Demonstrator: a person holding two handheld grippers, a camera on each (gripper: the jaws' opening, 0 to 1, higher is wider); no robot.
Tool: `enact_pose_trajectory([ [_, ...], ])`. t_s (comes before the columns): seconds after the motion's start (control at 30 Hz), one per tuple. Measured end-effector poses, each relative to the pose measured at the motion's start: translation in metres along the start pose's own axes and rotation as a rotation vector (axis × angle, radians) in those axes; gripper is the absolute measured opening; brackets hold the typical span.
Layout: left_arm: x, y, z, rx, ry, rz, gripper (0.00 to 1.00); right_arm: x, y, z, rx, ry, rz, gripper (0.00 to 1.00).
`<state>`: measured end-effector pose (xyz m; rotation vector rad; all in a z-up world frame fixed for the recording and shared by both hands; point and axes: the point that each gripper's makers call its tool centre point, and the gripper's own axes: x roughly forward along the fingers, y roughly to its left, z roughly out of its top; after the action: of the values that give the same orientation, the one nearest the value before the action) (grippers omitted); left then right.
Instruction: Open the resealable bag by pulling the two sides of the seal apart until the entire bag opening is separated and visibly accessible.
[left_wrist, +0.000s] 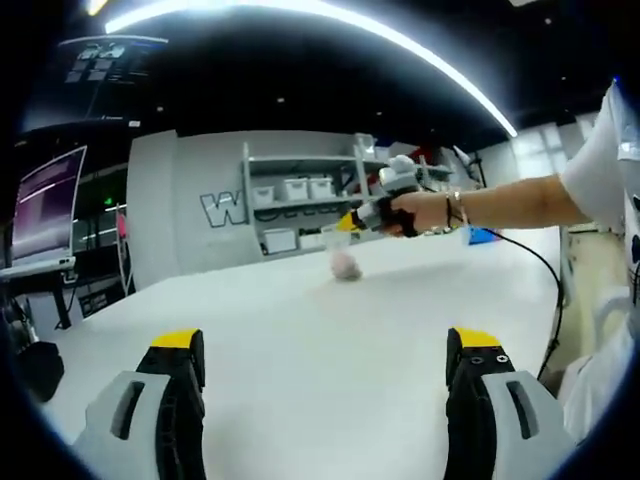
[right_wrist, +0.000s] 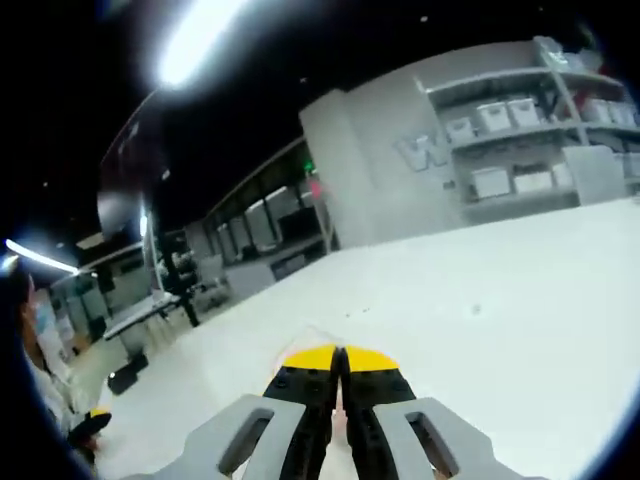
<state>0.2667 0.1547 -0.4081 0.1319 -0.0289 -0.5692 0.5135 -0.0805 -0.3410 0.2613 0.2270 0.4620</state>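
L gripper (left_wrist: 325, 375) wide open, empty; R gripper (right_wrist: 340, 385) closed on bag edge (right_wrist: 315, 340). Seal separation not yet seen.

Resealable bag (left_wrist: 345, 263), small pinkish lump, far on white table (left_wrist: 300, 340), seal state unclear

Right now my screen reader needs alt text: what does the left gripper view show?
Open yellow-tipped grey tool over a bare white table. Beyond, a hand holds the other tool above a small pinkish object.
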Motion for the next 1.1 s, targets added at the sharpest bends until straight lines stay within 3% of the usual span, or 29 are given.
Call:
enact_pose_trajectory([
  [0.5,0.003,0.002,0.001,0.012,0.0,0.003,1.0,0.027,-0.017,0.02,-0.011,-0.014,-0.046,0.0],
  [0.8,0.003,0.002,0.0,0.024,-0.002,0.004,1.0,0.046,-0.03,0.022,0.006,-0.014,-0.069,0.0],
  [1.1,0.003,0.002,0.001,0.017,-0.003,0.001,1.0,0.064,-0.03,0.031,-0.015,-0.013,-0.086,0.0],
])
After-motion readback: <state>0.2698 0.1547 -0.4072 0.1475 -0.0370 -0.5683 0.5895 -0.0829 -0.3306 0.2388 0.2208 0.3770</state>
